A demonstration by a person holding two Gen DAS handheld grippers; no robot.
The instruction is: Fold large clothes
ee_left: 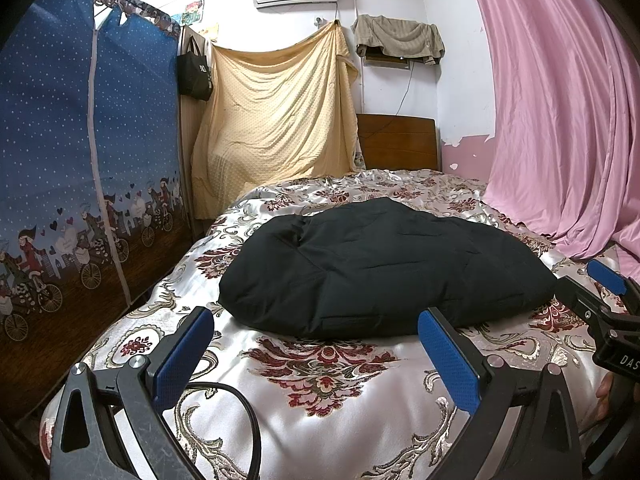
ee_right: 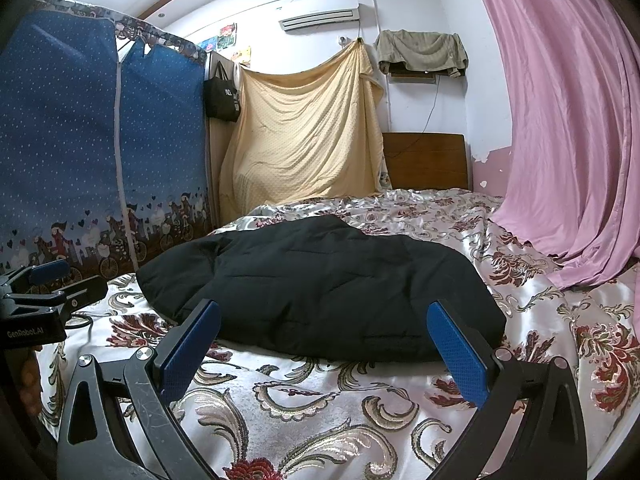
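Observation:
A black padded jacket [ee_left: 384, 268] lies folded in a thick bundle on the floral satin bedspread [ee_left: 328, 384]; it also shows in the right wrist view [ee_right: 320, 288]. My left gripper [ee_left: 316, 322] is open and empty, just short of the bundle's near edge. My right gripper [ee_right: 324, 312] is open and empty, its blue pads [ee_right: 456, 352] on either side of the bundle's near edge, not touching it. Each gripper shows at the edge of the other's view, the right one [ee_left: 600, 292] and the left one [ee_right: 52, 284].
A blue fabric wardrobe [ee_left: 80, 152] stands along the bed's left side. A pink curtain [ee_left: 560, 112] hangs on the right. A yellow blanket [ee_left: 276, 120] and a wooden headboard [ee_left: 396, 140] are at the far end. A black cable [ee_left: 244, 416] lies on the bedspread by my left gripper.

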